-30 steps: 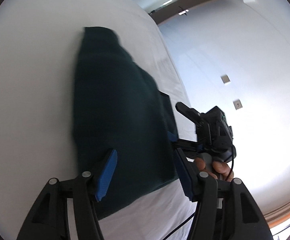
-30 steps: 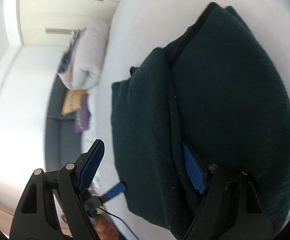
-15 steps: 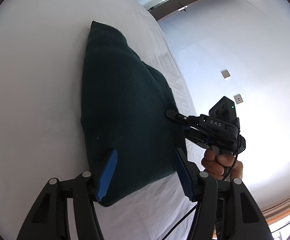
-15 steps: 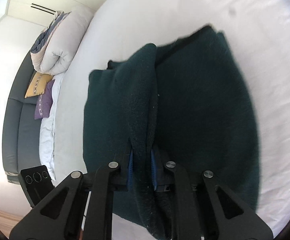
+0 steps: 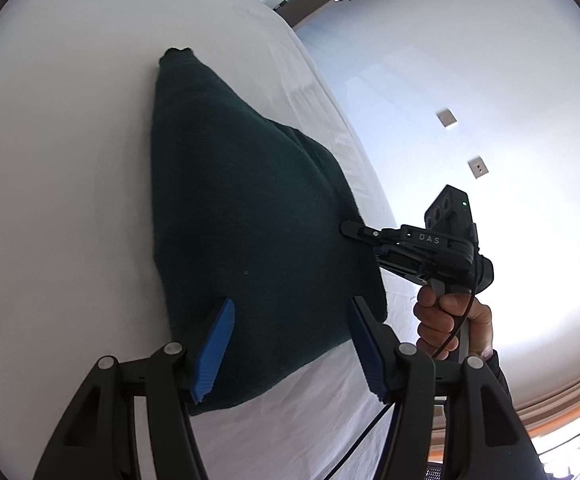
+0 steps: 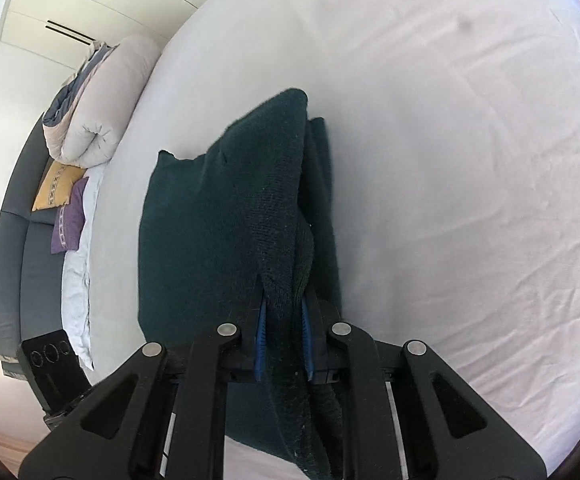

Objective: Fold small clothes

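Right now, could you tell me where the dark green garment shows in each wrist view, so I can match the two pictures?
Left wrist view: the dark green garment fills the middle, lying on the white bed sheet, its right edge pinched by the right gripper.
Right wrist view: it runs from the centre to the bottom edge, a raised fold clamped between the blue pads.
Shared landmark: the white bed sheet under it.

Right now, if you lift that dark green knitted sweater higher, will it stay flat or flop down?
Probably flop: the dark green knitted sweater already drapes in soft folds from the right gripper, whose jaws pinch it. It likely won't slip, since the knit looks fuzzy. The rest sags onto the white bedsheet.
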Tool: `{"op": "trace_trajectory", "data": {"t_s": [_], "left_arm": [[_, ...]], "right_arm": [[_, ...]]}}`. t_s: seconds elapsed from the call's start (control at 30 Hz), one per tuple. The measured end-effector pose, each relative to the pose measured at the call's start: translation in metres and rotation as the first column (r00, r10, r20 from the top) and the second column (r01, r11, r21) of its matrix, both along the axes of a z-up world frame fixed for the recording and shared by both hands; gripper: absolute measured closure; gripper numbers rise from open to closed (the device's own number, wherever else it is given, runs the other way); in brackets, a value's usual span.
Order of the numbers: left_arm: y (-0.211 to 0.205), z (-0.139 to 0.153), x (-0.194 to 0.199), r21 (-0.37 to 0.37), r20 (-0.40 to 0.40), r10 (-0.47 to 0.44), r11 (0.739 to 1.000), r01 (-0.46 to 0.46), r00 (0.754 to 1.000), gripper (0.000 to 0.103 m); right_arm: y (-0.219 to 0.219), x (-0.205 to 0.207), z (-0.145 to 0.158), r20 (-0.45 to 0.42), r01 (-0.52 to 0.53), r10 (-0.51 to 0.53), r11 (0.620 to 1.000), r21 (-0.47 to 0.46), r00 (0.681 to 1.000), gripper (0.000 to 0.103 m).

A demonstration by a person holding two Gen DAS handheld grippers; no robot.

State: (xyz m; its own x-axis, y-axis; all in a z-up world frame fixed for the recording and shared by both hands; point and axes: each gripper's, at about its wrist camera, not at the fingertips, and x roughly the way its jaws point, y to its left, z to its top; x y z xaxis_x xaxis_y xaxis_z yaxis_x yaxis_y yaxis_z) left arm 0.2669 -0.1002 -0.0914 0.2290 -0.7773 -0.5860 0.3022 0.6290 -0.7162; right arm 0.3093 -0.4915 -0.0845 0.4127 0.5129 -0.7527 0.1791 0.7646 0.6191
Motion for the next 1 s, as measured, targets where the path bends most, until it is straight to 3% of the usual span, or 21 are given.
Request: {"op": "trace_trajectory", "data": {"t_s": [0.23,0.47,0.63,0.7,0.73,0.87,1.0], "left_arm": [[-0.017,0.011,0.002,0.061,0.024,-0.011,0.998,0.009,1.000,0.043],[-0.025,-0.001,-0.001,0.113,0.034,-0.022,0.993,0.018,0.999,0.043],[-0.028,-0.003,-0.002,0.140,0.045,-0.031,0.990,0.024,0.999,0.043],[-0.031,-0.005,-0.003,0.155,0.042,-0.040,0.987,0.033,0.998,0.043],[-0.033,-0.007,-0.004,0.165,0.039,-0.046,0.986,0.039,0.998,0.043],[-0.039,-0.013,-0.013,0.226,0.044,-0.084,0.972,0.072,0.995,0.045],[-0.038,-0.016,-0.015,0.236,0.043,-0.084,0.969,0.071,0.996,0.048]], "right_arm": [[-0.005,0.012,-0.034,-0.007,0.026,-0.026,0.998,0.055,1.000,0.089],[-0.012,-0.023,-0.039,-0.025,0.073,-0.070,0.987,0.146,0.997,0.080],[0.004,-0.062,-0.021,0.048,0.018,-0.020,0.998,0.053,0.999,0.080],[0.012,-0.075,-0.026,0.027,0.003,-0.003,1.000,-0.012,1.000,0.092],[0.010,-0.078,-0.029,0.020,0.001,0.000,1.000,-0.024,1.000,0.093],[0.001,-0.094,-0.037,0.020,0.052,-0.053,0.998,0.022,0.998,0.095],[0.002,-0.105,-0.040,0.031,0.071,-0.071,0.997,0.026,0.997,0.095]]}}
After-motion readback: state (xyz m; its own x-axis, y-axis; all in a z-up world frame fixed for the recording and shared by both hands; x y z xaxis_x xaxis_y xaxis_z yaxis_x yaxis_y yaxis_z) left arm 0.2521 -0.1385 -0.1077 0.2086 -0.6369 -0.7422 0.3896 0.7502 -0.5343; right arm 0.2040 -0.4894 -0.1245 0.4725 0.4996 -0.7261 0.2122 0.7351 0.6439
